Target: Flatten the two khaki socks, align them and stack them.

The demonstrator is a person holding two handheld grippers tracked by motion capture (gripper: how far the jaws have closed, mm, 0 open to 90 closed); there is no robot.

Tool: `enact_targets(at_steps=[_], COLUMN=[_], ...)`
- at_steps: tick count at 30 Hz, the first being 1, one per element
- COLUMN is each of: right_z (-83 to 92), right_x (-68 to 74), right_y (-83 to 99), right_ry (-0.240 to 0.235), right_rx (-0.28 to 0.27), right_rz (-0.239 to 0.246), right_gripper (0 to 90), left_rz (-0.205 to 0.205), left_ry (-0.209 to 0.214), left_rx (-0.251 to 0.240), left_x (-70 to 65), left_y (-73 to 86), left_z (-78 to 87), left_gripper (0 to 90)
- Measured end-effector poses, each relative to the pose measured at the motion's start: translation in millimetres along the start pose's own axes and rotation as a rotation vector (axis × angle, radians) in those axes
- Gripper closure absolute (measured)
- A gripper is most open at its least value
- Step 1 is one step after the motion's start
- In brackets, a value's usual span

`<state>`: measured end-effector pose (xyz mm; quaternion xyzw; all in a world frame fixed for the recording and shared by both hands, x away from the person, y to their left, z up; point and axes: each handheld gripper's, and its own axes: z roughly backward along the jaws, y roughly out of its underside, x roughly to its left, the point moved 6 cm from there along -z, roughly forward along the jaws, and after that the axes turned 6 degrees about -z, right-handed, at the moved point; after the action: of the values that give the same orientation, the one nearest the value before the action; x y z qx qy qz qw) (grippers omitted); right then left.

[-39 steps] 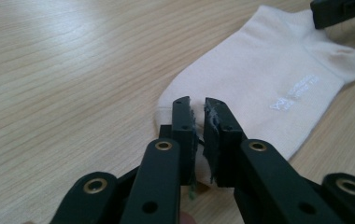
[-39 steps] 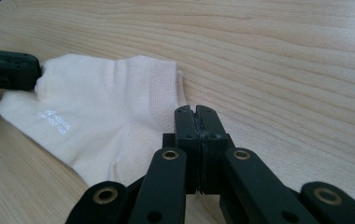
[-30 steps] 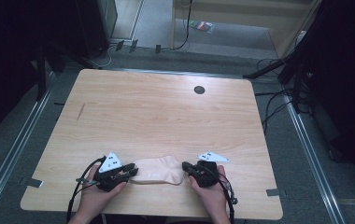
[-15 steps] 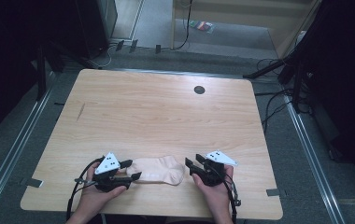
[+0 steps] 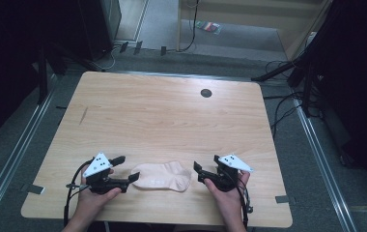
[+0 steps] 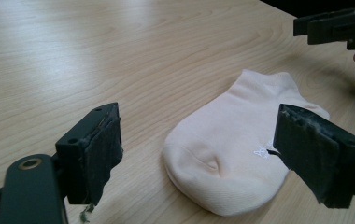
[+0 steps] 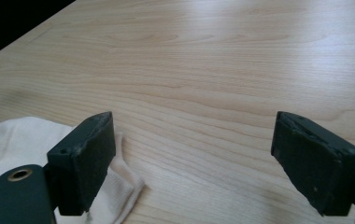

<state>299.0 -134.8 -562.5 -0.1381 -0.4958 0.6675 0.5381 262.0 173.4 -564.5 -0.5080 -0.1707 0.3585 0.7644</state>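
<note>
A pale pink ankle sock (image 5: 162, 176) lies flat near the front edge of the wooden table (image 5: 162, 111). My left gripper (image 5: 127, 168) is open just left of the sock's rounded end; in the left gripper view the sock (image 6: 241, 149) lies between and just beyond the jaws of my left gripper (image 6: 196, 151). To the sock's right, my right gripper (image 5: 199, 172) is open and apart from it. In the right gripper view the sock's cuff (image 7: 31, 140) lies behind the left jaw of my right gripper (image 7: 192, 156), with bare wood between the jaws.
A small dark round hole (image 5: 205, 93) sits near the table's far edge. Cables and dark stands (image 5: 292, 72) crowd the floor to the right. The other gripper and a fingertip (image 6: 353, 28) show at the top right of the left gripper view.
Both grippers have drawn back from the sock, the left one to the left and the right one to the right. The sock lies flat and free between them.
</note>
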Motion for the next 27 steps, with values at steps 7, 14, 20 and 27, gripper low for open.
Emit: enact_targets(at_steps=[7,14,20,27], right_z=[6.0,11.3,15.3,23.4], right_x=[-5.5,-12.2,-21.3,-33.8], right_y=[-2.8,-6.1,-9.5,-14.8], right_ry=[0.014,0.019,0.034,0.056], right_rx=[-0.018,-0.028,-0.038,-0.054], right_rz=[0.015,0.017,0.000,-0.012], right_gripper=[13.6,13.6,13.6,13.6], left_rz=[0.029,0.058,0.081,0.103], left_ry=[-0.008,-0.047,-0.085,-0.137], left_rx=[-0.010,-0.019,-0.022,-0.030], left_x=[10.3,25.6,38.8,54.9], left_y=[0.4,2.1,4.1,6.9], left_z=[5.8,13.7,20.1,31.0], left_gripper=[13.8,13.8,13.8,13.8])
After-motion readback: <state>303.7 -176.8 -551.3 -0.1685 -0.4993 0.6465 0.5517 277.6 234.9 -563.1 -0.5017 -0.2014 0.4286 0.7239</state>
